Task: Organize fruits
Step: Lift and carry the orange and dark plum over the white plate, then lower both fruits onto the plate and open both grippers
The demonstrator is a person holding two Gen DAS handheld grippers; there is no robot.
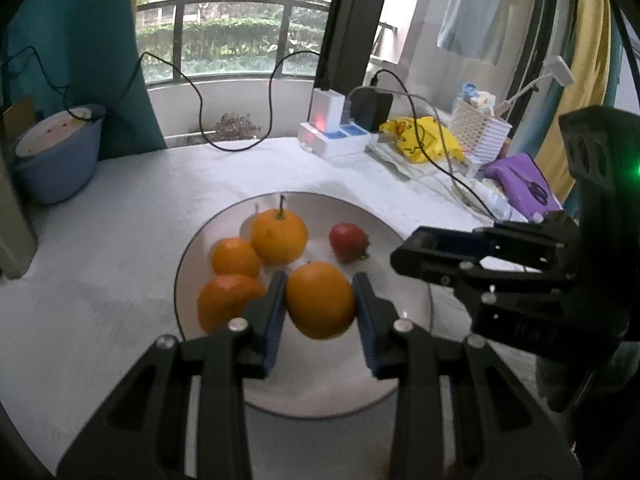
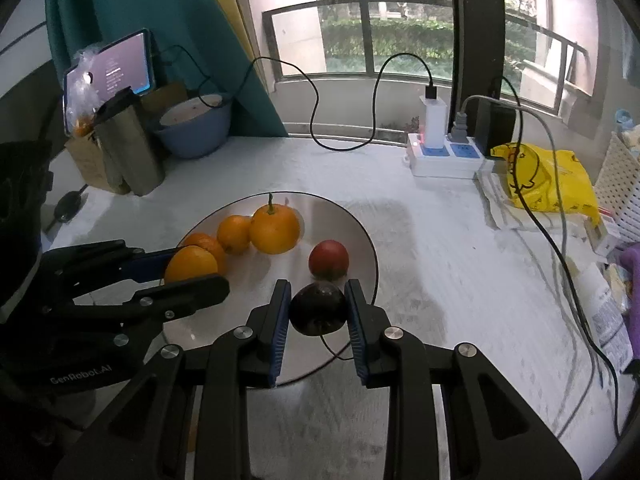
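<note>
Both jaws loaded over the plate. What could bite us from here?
1. The left gripper holds its orange right beside the three oranges on the plate; setting it down may nudge the nearest orange into rolling.
2. The right gripper holds the dark fruit near the plate's rim; released there, it could roll off.
3. The two grippers sit close over one plate and might collide.
</note>
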